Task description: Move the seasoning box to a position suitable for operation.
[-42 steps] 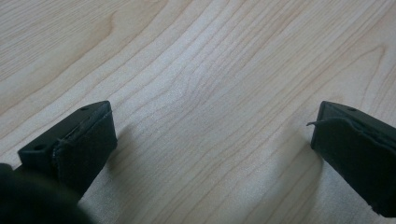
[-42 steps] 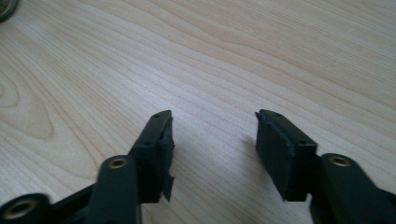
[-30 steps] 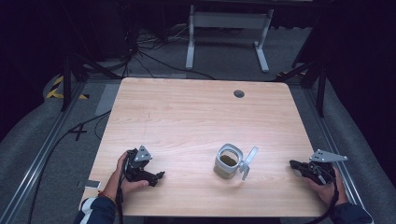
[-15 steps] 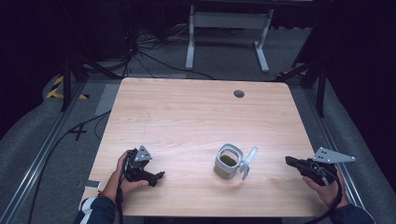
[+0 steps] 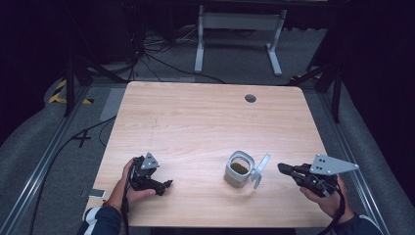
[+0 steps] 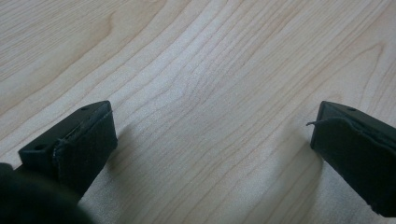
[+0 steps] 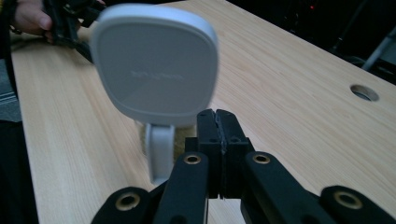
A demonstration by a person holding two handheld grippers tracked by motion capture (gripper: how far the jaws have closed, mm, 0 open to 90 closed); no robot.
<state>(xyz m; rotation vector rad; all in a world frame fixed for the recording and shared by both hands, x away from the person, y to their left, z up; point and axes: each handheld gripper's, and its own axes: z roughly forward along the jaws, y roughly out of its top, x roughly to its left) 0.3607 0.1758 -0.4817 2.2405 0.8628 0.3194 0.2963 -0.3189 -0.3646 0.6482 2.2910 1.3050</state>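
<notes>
Item 1. Right gripper (image 5: 286, 169): held in the person's right hand above the table's near right edge, jaws pressed together with nothing between them, tips aimed at the jar.

Item 2. Hinged lid (image 7: 156, 63): just ahead of the right gripper's tips, swung up and open, its pale flat face turned toward them; from above it leans off the jar's side nearest that gripper (image 5: 259, 169).

Item 3. Jar (image 5: 240, 169): directly beyond the lid, upright on the table (image 5: 205, 122), brown contents visible inside.

Item 4. Left gripper (image 5: 164, 185): well beyond the jar, resting low on the wood, jaws spread wide over bare surface.

Handling note: the work appears to be closing the lid. The shut tips should meet the lid's outer face high up and push it over in an arc; a low or hard push would likely slide or tip the unsupported jar. Bracing with the left gripper would help.

Change record: against the frame half a second earlier, the right gripper has advanced toward the lid; jar and left gripper are unmoved.
</notes>
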